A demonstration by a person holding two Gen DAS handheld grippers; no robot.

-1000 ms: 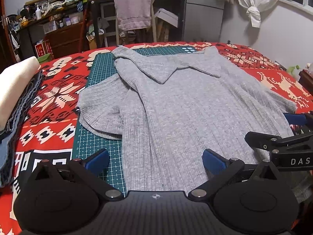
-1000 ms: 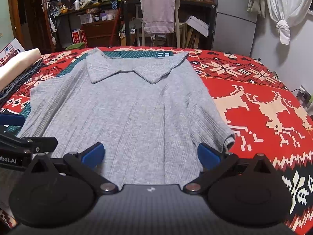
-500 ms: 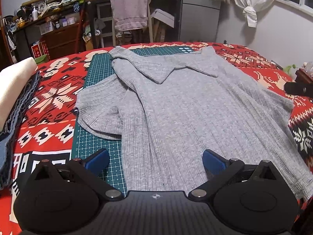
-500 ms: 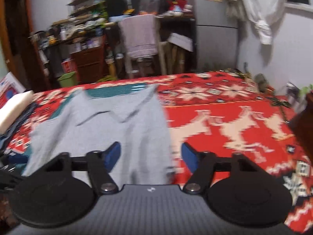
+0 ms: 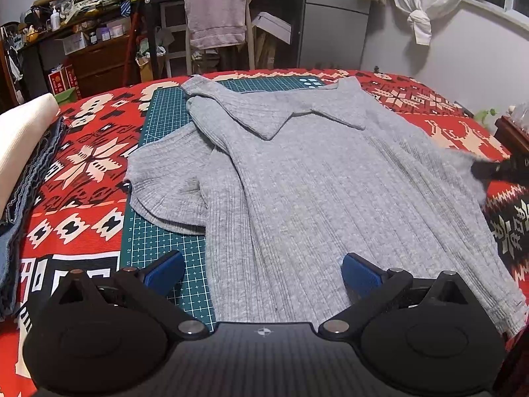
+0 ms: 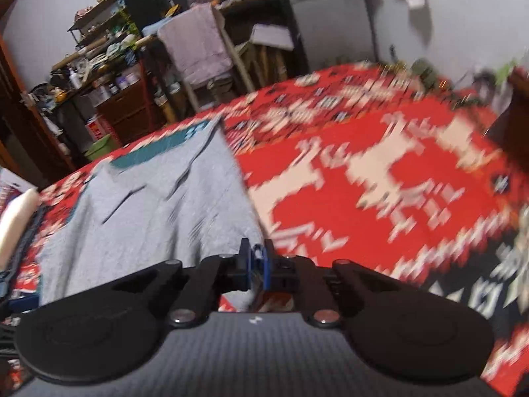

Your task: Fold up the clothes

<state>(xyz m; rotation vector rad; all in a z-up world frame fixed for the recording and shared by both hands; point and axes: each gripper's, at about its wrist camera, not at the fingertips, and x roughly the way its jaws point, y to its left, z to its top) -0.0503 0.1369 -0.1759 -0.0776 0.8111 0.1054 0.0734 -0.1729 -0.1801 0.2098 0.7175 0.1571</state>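
Since the right jaws are pinched on cloth while the left hang spread, the lines below read the moment as a sleeve fold in hand.

Shirt: grey ribbed polo, face up on the green mat on the red patterned bed, collar at the far end, hem nearest the left camera.
Left sleeve: lies out flat on the mat, its cuff showing a doubled edge.
Right sleeve: blurred in the left view, its edge raised off the bed at the right gripper.
Right gripper: jaws pressed together, pinching grey cloth at the shirt's right edge; that view is smeared with motion.
Left gripper: jaws spread wide, holding nothing, poised over the hem.
Step in hand: by my reading, the right sleeve and side are being taken up to fold inward over the body.
Next move calls for: carrying the pinched edge across toward the shirt's middle, low and level so the ribbed knit does not drag or bunch, then letting go with the fold line straight from shoulder to hem.
Left gripper's part: it could press the hem to keep the body from sliding.
Risk: soft knit may slip from a thin pinch.
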